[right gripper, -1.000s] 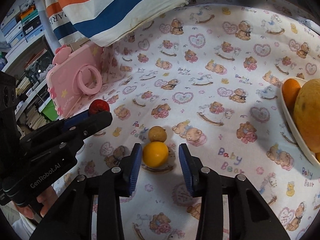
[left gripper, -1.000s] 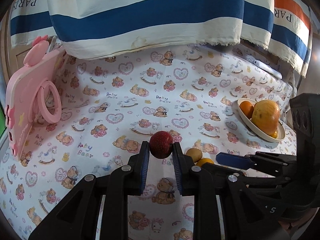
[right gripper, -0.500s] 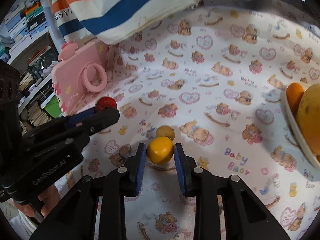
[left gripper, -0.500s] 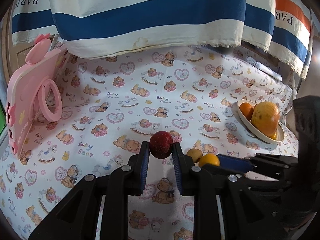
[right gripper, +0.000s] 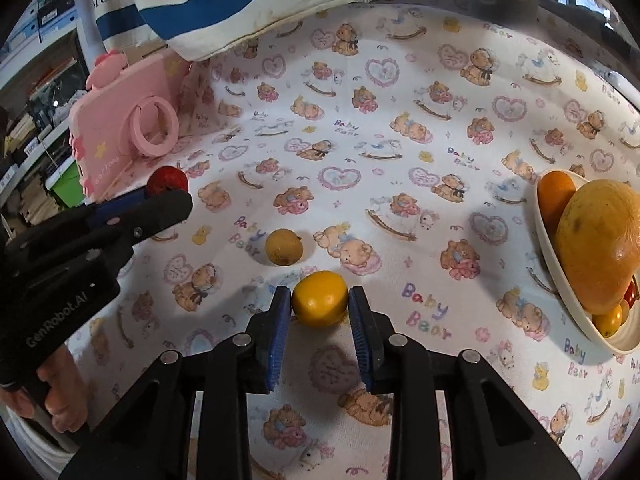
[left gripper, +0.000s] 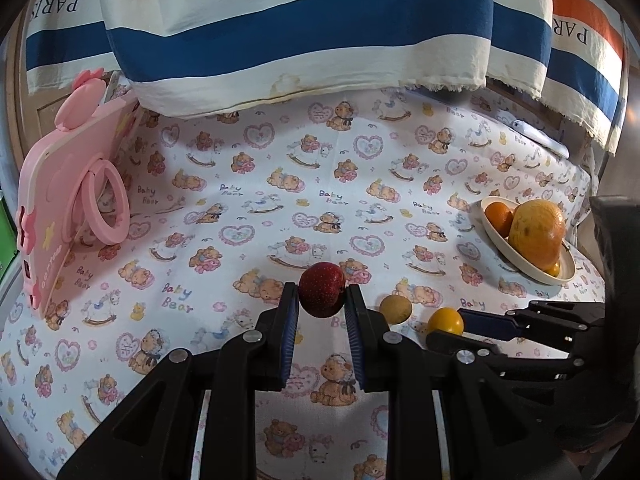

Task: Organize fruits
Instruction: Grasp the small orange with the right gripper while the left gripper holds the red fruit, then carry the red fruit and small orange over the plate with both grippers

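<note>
Your right gripper [right gripper: 319,310] is pinching the yellow fruit [right gripper: 319,299], blue ribbed pads on both of its flanks, contact near the fingertips rather than deep in the jaws, and the fruit looks just at or barely off the cloth [right gripper: 360,92]. Your left gripper [left gripper: 322,300] is clamped on the red fruit [left gripper: 322,294], held clear above the cloth, grip also out at the tips. The step in hand looks like lifting the yellow one for the bowl [right gripper: 546,240] on your right: lift straight up first, don't drag, the cloth is soft and wrinkles, it'll snag or roll the fruit out. Both fruits are smooth, round and glossy, so a tip pinch can squirt them; keep squeeze steady, no wrist roll on the way. The brown fruit [right gripper: 284,247] sits just beyond the yellow one, dull and rougher skin, so don't nudge it on the lift. The bowl is shallow, cream, hard-looking, and already crowded: the big mango [right gripper: 598,240] fills most of it, the orange [right gripper: 554,196] sits behind, small fruits at the near rim. Aim for a gap beside the mango, go low before releasing so nothing bounces off the rim. The pink case [left gripper: 64,208] far left is out of the path. Move one hand at a time, the two grippers are near each other
</note>
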`<act>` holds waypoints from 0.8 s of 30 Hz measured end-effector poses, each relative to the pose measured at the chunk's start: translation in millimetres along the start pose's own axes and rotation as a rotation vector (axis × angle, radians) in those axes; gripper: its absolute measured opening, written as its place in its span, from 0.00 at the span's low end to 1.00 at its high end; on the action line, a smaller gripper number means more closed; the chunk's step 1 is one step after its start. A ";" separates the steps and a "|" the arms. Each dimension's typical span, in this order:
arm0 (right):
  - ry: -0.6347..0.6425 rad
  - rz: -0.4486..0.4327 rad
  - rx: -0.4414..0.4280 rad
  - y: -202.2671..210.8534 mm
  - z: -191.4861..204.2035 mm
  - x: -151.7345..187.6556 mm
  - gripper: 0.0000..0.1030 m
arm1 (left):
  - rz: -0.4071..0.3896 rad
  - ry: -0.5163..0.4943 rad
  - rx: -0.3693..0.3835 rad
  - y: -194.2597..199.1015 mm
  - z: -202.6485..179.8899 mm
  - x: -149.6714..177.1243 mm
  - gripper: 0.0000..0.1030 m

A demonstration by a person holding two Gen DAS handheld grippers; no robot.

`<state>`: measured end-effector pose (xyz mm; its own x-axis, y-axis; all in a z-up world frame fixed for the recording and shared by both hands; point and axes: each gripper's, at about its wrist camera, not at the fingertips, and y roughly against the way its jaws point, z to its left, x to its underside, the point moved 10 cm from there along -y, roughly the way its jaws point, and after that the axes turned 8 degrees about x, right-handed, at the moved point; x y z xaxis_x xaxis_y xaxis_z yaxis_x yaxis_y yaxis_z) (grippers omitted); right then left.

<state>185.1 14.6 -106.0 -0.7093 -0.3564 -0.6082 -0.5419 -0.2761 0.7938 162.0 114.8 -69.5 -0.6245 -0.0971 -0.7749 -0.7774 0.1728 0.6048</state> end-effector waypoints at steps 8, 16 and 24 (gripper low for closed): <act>0.020 -0.025 0.024 -5.2 1.5 -3.0 0.29 | 0.000 -0.009 0.006 0.5 -1.2 0.4 0.22; 0.001 -0.152 0.046 25.3 -2.6 -19.1 0.29 | -0.045 -0.020 0.023 9.3 -7.3 -4.8 0.22; -0.061 -0.293 0.072 64.7 -18.2 -39.5 0.29 | -0.113 -0.066 0.031 21.1 -17.7 -11.7 0.22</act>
<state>186.3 -5.4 -30.7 -0.5425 -0.2155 -0.8119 -0.7566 -0.2946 0.5837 151.6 102.3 -44.4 -0.5262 -0.0535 -0.8487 -0.8391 0.1943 0.5081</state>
